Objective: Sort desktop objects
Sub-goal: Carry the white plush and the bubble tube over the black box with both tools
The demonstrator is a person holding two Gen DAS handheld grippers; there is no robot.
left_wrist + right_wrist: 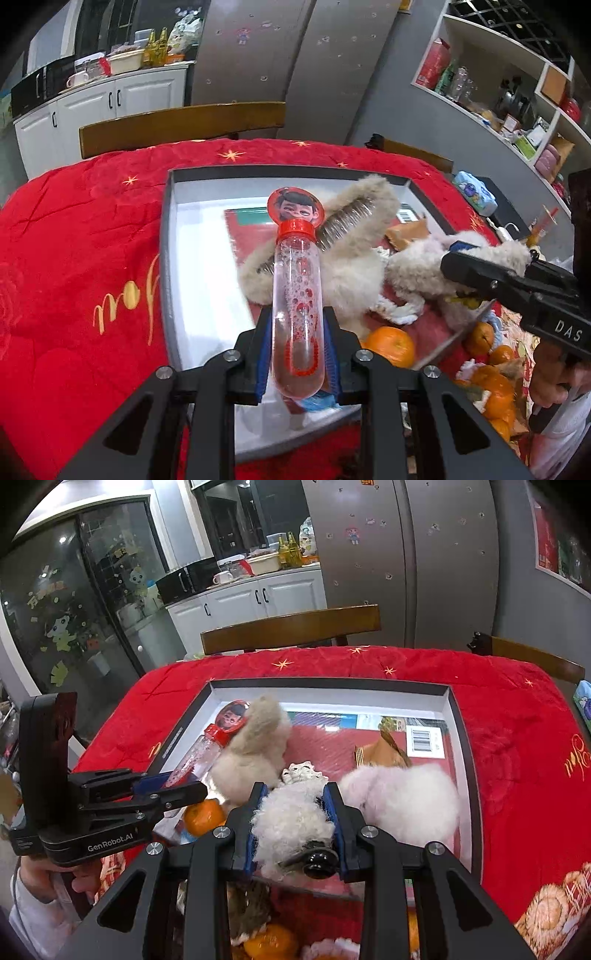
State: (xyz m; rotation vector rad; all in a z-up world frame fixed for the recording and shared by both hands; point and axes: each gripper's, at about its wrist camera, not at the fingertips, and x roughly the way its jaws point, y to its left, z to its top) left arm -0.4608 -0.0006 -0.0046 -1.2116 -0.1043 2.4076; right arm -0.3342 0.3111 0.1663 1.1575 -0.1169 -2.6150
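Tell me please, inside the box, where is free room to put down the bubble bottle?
Inside the box, bare white floor runs along the left wall, between that wall and the beige plush, and also along the far wall. The middle and right are crowded: the white plush, the red card and an orange. The bubble bottle is in the left gripper.

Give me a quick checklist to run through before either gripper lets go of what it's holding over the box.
1. Left gripper clamped on the bubble bottle: ok, both pads press its sides.
2. Bottle's red cap on: ok.
3. Right gripper clamped on the white plush toy: ok, fur bulges between the pads.
4. Both loads over the grey box: ok for the bottle; for the plush, cannot tell, it sits near the front wall.
5. Bare floor in the box for the bottle: ok, white strip along the left side.
6. Orange clear of the drop path: cannot tell.
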